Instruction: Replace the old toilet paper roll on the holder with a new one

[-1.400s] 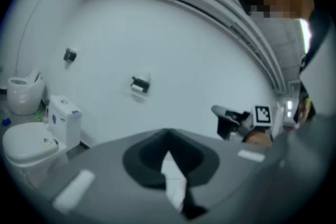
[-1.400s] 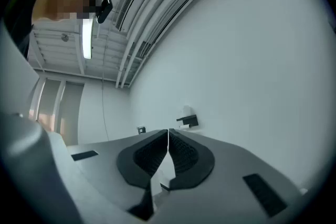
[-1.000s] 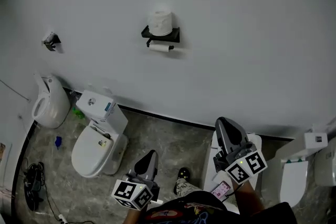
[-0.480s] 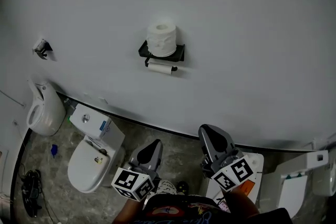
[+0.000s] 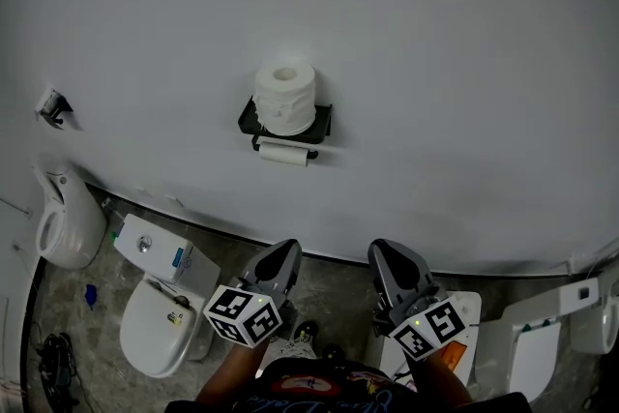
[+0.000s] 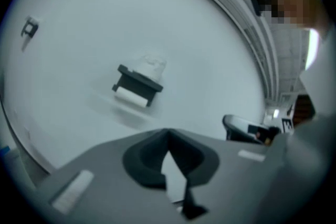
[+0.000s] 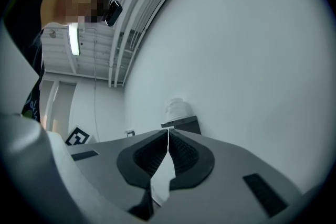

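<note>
A black holder (image 5: pixel 251 123) is fixed to the white wall. A full white roll (image 5: pixel 285 98) stands on its top shelf, and a thin, nearly used-up roll (image 5: pixel 283 153) hangs on the bar below. My left gripper (image 5: pixel 283 253) and right gripper (image 5: pixel 384 251) are low in the head view, well short of the holder, both shut and empty. The left gripper view shows the holder (image 6: pixel 137 83) with the thin roll (image 6: pixel 131 97) beyond its shut jaws. In the right gripper view the full roll (image 7: pixel 178 109) stands on the holder (image 7: pixel 182 125) just past the shut jaws.
A white toilet (image 5: pixel 155 322) with its cistern (image 5: pixel 154 253) stands on the grey floor at lower left, a urinal (image 5: pixel 64 220) further left. More white fixtures (image 5: pixel 542 341) stand at lower right. A small bracket (image 5: pixel 53 105) sits on the wall at left.
Both grippers have moved toward the wall and the holder now looks closer and lower in the head view. The jaws stayed shut.
</note>
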A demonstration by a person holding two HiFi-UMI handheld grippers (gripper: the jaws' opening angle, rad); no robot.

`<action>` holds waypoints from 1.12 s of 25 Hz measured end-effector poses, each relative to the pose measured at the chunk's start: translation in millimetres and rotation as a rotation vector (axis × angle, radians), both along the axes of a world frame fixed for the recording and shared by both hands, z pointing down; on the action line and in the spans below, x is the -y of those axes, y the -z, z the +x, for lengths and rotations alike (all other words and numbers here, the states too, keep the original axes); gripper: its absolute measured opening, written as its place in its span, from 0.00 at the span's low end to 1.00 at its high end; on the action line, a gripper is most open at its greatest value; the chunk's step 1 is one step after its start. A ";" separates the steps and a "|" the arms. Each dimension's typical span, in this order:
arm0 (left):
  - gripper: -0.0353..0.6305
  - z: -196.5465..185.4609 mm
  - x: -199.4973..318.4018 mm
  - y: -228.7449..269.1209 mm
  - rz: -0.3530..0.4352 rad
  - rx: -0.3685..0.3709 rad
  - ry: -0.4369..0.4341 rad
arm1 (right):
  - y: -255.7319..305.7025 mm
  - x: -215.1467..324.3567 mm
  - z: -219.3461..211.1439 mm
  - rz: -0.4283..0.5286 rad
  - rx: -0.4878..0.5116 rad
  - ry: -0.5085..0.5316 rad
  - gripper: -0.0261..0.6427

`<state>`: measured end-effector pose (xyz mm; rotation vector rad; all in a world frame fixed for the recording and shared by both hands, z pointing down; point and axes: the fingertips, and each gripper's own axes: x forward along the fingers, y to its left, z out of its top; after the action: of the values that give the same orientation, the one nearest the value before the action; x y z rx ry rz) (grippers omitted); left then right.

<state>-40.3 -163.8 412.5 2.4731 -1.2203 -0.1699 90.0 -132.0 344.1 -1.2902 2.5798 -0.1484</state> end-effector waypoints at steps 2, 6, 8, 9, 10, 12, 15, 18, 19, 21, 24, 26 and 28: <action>0.03 -5.3 29.1 -2.7 -0.048 -0.075 -0.004 | -1.4 8.5 5.3 -0.008 0.001 -0.033 0.06; 0.03 -20.9 78.5 0.0 -0.123 -0.332 0.015 | -9.4 20.1 12.1 -0.039 -0.001 -0.086 0.06; 0.03 -29.9 100.1 3.9 -0.159 -0.517 0.024 | -12.5 24.6 14.2 -0.054 -0.002 -0.103 0.06; 0.04 -32.6 109.6 6.4 -0.167 -0.590 0.023 | -13.4 26.5 15.4 -0.059 -0.002 -0.111 0.06; 0.06 -34.4 118.3 7.9 -0.173 -0.642 0.021 | -14.1 28.4 16.8 -0.064 -0.002 -0.119 0.06; 0.15 -36.1 134.4 8.5 -0.182 -0.707 0.010 | -15.6 33.0 19.3 -0.075 0.003 -0.135 0.06; 0.27 -34.7 155.0 9.3 -0.190 -0.767 -0.023 | -15.7 38.1 21.5 -0.084 0.001 -0.156 0.06; 0.42 -27.9 174.1 2.4 -0.232 -0.800 -0.046 | -14.1 40.2 23.6 -0.078 -0.012 -0.176 0.06; 0.46 -25.6 180.7 -0.4 -0.247 -0.819 -0.048 | -13.7 41.0 24.2 -0.076 -0.016 -0.184 0.06; 0.52 -23.7 193.1 -5.2 -0.272 -0.884 -0.040 | -11.4 42.2 24.3 -0.071 -0.011 -0.199 0.06; 0.52 -26.3 203.4 -3.9 -0.261 -0.982 -0.030 | -19.4 40.4 30.2 -0.092 -0.037 -0.230 0.06; 0.36 -27.3 203.4 1.4 -0.225 -1.003 -0.032 | -21.8 39.2 34.6 -0.100 -0.041 -0.250 0.06; 0.31 -27.8 203.2 3.8 -0.208 -0.998 -0.032 | -17.4 39.2 36.5 -0.096 -0.008 -0.261 0.06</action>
<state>-68.1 -367.0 408.7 1.7884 -0.6925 -1.0501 126.5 -171.2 361.4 -1.6491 2.4085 -0.2192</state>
